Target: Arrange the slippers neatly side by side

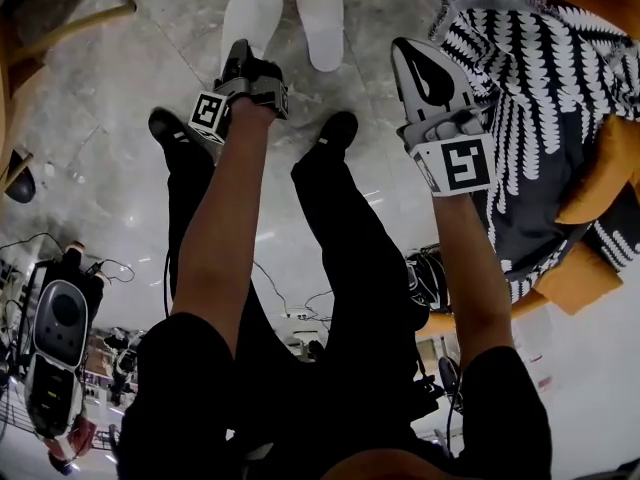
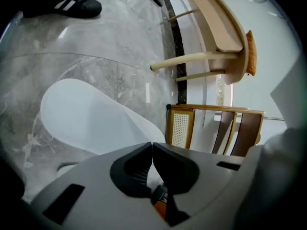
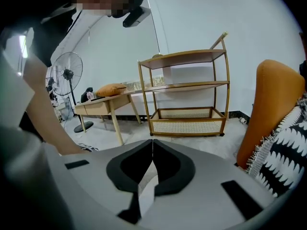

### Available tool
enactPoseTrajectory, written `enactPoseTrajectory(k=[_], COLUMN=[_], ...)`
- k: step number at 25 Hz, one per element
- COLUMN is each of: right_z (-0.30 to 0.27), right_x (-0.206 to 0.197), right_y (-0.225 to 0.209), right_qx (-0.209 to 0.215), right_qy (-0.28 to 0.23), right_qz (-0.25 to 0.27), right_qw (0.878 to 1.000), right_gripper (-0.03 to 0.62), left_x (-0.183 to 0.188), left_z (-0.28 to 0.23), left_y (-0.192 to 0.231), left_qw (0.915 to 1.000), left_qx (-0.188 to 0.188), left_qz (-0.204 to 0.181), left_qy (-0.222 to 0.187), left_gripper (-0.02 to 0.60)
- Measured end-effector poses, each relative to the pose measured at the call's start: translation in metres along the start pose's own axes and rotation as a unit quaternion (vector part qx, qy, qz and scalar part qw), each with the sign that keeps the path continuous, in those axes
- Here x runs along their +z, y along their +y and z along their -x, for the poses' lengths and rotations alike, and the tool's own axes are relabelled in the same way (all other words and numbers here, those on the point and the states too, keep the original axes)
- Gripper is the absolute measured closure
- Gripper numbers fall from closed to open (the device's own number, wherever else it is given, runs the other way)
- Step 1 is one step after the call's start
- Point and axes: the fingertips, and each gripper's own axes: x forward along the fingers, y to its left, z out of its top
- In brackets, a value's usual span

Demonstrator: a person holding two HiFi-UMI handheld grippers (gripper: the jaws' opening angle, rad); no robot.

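Note:
Two white slippers lie close together on the grey marble floor at the top of the head view, the left slipper (image 1: 250,16) slightly tilted and the right slipper (image 1: 321,18) straight. My left gripper (image 1: 238,56) hovers just short of the left slipper's near end, shut and empty. In the left gripper view that slipper (image 2: 91,119) lies just beyond the shut left gripper (image 2: 152,145). Off to the right, my right gripper (image 1: 408,50) is beside the patterned blanket, away from both slippers. In its own view the right gripper (image 3: 152,143) is shut with nothing in it.
The person's black shoes (image 1: 338,128) stand just below the slippers. A black-and-white blanket (image 1: 540,98) over an orange chair (image 1: 600,183) fills the right. Wooden table legs (image 2: 196,59) and a rattan shelf (image 3: 187,90) stand beyond; a fan (image 3: 67,75) stands at the far left.

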Motion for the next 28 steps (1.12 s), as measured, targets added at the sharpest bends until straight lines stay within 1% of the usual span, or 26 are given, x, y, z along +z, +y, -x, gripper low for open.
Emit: enactPoseTrajectory(k=[2,7,11,15,19,21,28], right_z=[0.001,0.000,-0.005,-0.009,-0.009,-0.008,-0.004], right_x=[-0.009,-0.027,-0.041,-0.046,-0.046,-0.045,-0.053], right_y=[-0.005,-0.012,-0.018,-0.020,-0.020,-0.021,-0.027], right_qx=[0.001,0.007,0.006,0.003,0.005,0.005,0.006], right_qy=[0.002,0.008,0.011,0.010,0.008,0.006,0.014], right_qz=[0.000,0.003,0.003,-0.003,-0.004,-0.003,0.009], right_qw=[1.000,1.000,1.000,1.000,1.000,1.000,1.000], right_gripper=[0.563,0.563,0.563,0.563,0.563,0.563,0.563], left_x=[-0.007,-0.012,-0.028,-0.034,-0.026,-0.024,-0.028], left_z=[-0.006,-0.013,-0.019,-0.024,-0.028,-0.032,-0.044], left_y=[0.008,0.054,0.065,0.083,0.094,0.098,0.106], left_qw=[0.9996,0.9986,0.9941,0.9861,0.9721,0.9688,0.9686], left_qx=[-0.018,-0.006,-0.008,-0.009,-0.023,-0.025,-0.012], left_qz=[0.010,0.025,0.071,0.112,0.153,0.162,0.162], left_qy=[-0.018,-0.047,-0.082,-0.122,-0.177,-0.186,-0.188], left_gripper=[0.561,0.561,0.563,0.563,0.565,0.565,0.568])
